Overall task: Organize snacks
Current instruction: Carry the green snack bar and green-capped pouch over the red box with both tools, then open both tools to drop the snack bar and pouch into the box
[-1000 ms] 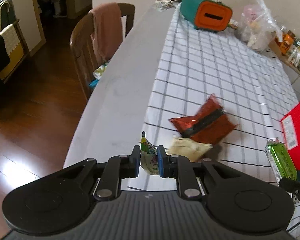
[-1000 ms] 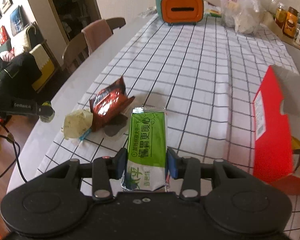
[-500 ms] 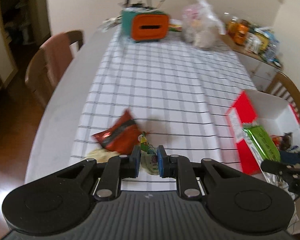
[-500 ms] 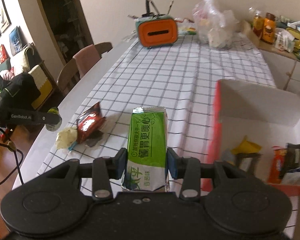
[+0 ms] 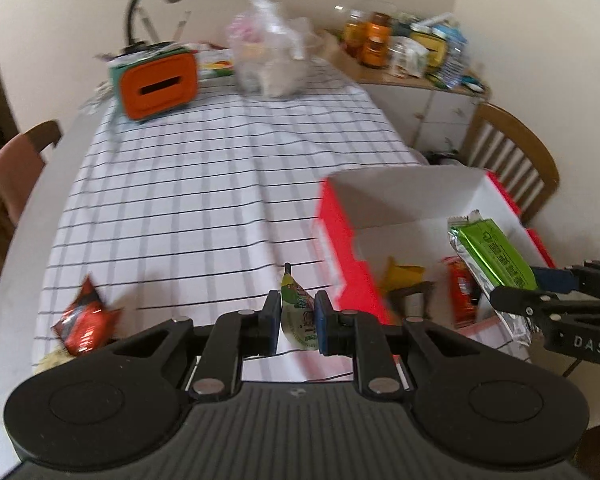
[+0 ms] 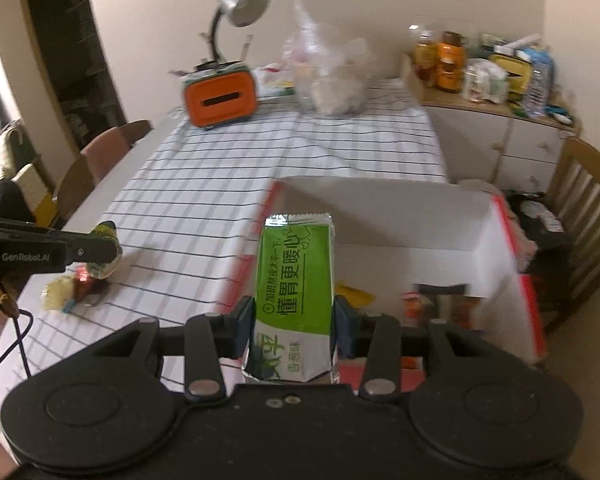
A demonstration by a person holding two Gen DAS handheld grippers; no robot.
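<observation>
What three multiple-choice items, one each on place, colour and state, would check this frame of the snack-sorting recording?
1. Where is the green packet?
A. Flat on the tablecloth
B. Between the fingers of the right gripper, above the red box
C. Inside the clear plastic bag

2. What colour is the front of the tissue holder at the table's far end?
A. Orange
B. Blue
C. White

3. What is the left gripper doing?
A. Open, with nothing in it
B. Shut on the small pouch
C. Resting inside the box

Answers: 1 B, since the right wrist view shows the packet clamped over the box's open top; 2 A, as both views show an orange face with a dark slot; 3 B, because the fingers pinch the pouch above the tablecloth.
</observation>
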